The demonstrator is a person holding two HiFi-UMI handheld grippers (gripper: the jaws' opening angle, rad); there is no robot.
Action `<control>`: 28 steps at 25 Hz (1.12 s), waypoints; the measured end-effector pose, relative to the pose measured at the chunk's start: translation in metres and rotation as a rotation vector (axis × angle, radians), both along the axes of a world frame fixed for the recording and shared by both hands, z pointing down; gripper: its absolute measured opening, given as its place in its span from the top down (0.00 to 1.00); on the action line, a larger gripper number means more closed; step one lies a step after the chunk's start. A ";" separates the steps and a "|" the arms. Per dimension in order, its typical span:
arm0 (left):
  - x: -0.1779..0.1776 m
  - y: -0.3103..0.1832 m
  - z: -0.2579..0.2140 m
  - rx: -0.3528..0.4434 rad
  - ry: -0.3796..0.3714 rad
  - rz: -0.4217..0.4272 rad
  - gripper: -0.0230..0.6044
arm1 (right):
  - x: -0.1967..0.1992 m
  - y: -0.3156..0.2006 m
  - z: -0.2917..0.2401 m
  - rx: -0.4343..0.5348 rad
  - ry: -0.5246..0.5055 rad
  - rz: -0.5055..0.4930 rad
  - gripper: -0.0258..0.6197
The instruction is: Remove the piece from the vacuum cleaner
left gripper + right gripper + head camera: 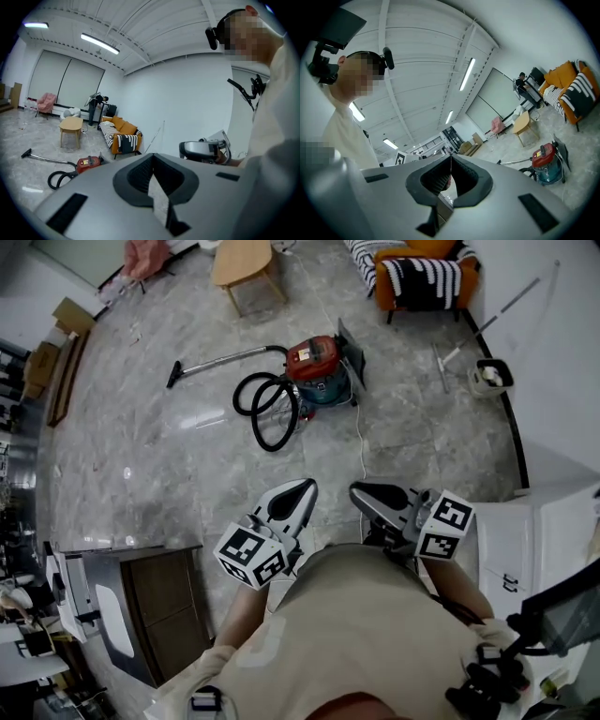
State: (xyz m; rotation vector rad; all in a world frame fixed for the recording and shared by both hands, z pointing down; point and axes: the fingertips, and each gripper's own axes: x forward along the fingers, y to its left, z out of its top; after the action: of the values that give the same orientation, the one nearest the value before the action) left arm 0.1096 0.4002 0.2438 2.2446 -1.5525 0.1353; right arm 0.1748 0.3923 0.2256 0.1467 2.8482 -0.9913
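The red and teal vacuum cleaner (317,367) stands on the marble floor far ahead, with its black hose (272,411) coiled at its left. Its metal wand (220,359) stretches left to a floor nozzle. It also shows small in the left gripper view (88,162) and the right gripper view (547,164). My left gripper (298,491) and right gripper (364,493) are held side by side close to the person's chest, well short of the vacuum. The jaws of the left gripper (152,155) and the right gripper (450,156) meet at the tips with nothing between them.
A white cord (361,442) runs from the vacuum toward me. A dark cabinet (155,606) stands at my left and a white unit (544,540) at my right. Farther off are a wooden table (244,263), an orange sofa (422,273) and a mop bucket (489,378).
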 end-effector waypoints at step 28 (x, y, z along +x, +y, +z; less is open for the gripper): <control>0.066 -0.106 -0.002 0.017 -0.144 0.075 0.96 | 0.062 -0.095 0.023 0.069 0.017 0.023 0.96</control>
State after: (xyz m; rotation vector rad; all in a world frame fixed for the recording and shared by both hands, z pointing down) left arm 0.1755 0.2937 0.2415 2.3528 -1.5465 0.3132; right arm 0.2370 0.2969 0.2481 0.1125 2.8942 -0.8943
